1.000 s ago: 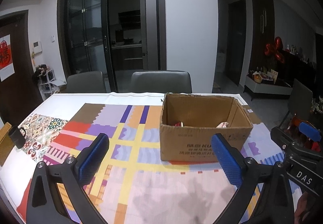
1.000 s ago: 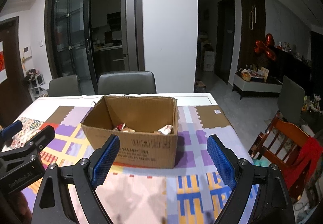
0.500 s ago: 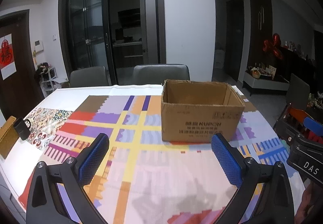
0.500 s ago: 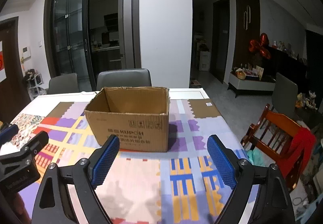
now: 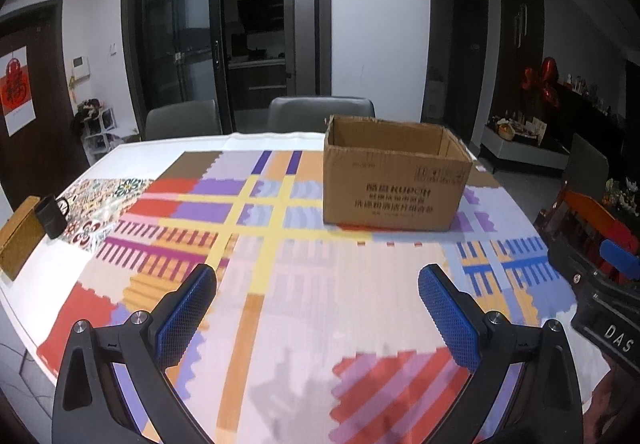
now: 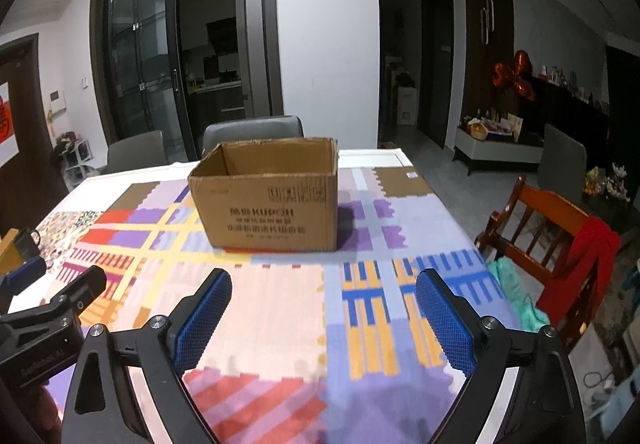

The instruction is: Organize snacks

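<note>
An open brown cardboard box (image 5: 394,188) (image 6: 268,210) with dark print on its front stands on the patchwork tablecloth (image 5: 280,284) (image 6: 288,308), well beyond both grippers. Its inside is hidden from this low angle, so no snacks show. My left gripper (image 5: 318,284) hovers over the near part of the cloth, jaws wide open and empty. My right gripper (image 6: 324,286) is likewise open with nothing between its blue pads (image 6: 444,324). Each gripper's body shows at the edge of the other's view.
A black mug (image 5: 51,215) and a woven brown box (image 5: 18,240) sit at the table's left edge. Grey chairs (image 5: 320,112) stand behind the table. A wooden chair (image 6: 548,240) with red cloth stands to the right, off the table.
Both grippers have drawn back from the box and sunk a little. The box now looks smaller and farther, and the wrappers seen inside it earlier are hidden by its front wall.
</note>
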{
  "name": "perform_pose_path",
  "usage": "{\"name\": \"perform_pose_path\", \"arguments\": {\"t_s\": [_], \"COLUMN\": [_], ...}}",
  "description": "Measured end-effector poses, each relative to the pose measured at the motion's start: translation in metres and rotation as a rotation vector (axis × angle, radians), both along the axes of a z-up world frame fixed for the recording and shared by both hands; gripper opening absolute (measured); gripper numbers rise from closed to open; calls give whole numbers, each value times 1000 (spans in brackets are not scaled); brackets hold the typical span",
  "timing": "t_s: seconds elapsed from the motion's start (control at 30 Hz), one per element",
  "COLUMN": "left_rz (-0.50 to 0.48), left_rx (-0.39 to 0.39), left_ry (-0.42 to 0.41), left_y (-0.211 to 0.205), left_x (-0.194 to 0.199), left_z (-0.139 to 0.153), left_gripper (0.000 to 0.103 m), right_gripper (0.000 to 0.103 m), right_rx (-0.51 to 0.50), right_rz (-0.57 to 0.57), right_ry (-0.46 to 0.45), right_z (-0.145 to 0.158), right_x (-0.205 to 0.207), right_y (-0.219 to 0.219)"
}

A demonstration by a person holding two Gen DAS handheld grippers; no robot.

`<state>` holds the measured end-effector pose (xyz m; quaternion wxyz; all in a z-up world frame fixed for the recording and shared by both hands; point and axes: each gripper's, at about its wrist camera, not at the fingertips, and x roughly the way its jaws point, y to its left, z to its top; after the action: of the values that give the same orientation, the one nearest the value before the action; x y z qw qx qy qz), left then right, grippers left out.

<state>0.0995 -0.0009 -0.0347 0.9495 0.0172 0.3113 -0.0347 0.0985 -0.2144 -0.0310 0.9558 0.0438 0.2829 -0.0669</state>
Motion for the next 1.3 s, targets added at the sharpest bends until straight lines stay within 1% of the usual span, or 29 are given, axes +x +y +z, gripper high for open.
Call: {"name": "perform_pose_path", "arguments": {"t_s": [0.13,0.3,0.47,0.63,0.77,1.0,1.3], "left_rz": [8,16,38,42,56,43,40], "left_rx": [0,5,3,15,0,1,-1], "left_ry": [27,35,15,-2,-25,-12,-8], "left_y": [2,3,8,10,14,12,11], "left_x": [-11,-26,-40,-52,-60,-63,-61], "left_z": [-8,-13,-11,-11,-9,-13,-15], "left_gripper": [103,103,103,103,103,103,103], "right_gripper": [94,94,94,94,94,94,94], "right_rx": [12,12,12,7,0,18,8], "right_rz": [-12,-15,2,-13,-21,-27,-29], "right_ry": [2,-7,8,-21,-20,-15,-22], "right_z": [-3,-4,-8,-8,-9,-10,-9], "right_x": [-16,-32,-41,-57,-64,-68,-69], "right_y": [-1,1,6,9,8,4,6]}}
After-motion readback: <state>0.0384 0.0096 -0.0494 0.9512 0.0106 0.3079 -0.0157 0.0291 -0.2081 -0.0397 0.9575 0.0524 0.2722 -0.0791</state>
